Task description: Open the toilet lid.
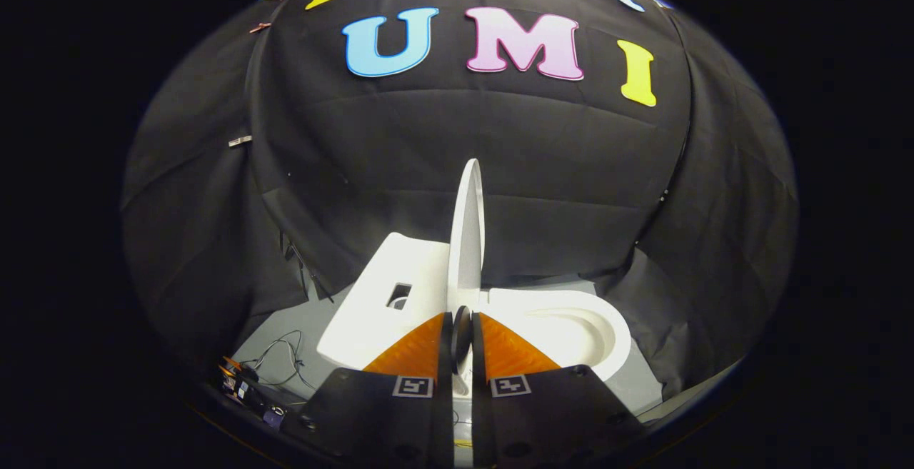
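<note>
A white toilet [571, 330] stands on the grey floor just beyond my fingers. Its open seat ring and bowl lie to the right. The white toilet lid [468, 226] is raised upright and I see it edge-on, rising straight up from between my fingertips. My gripper [462, 319] has its orange fingers [414, 351] with black pads closed to a narrow gap, one on each side of the lid's lower edge. A small dark round piece sits in that gap.
The toilet's flat white rear part [371, 298], with a small rectangular opening [398, 296], lies left of the lid. Loose cables [282, 358] and a small electronic device [243, 387] lie on the floor to the left. Black cloth walls enclose the toilet closely.
</note>
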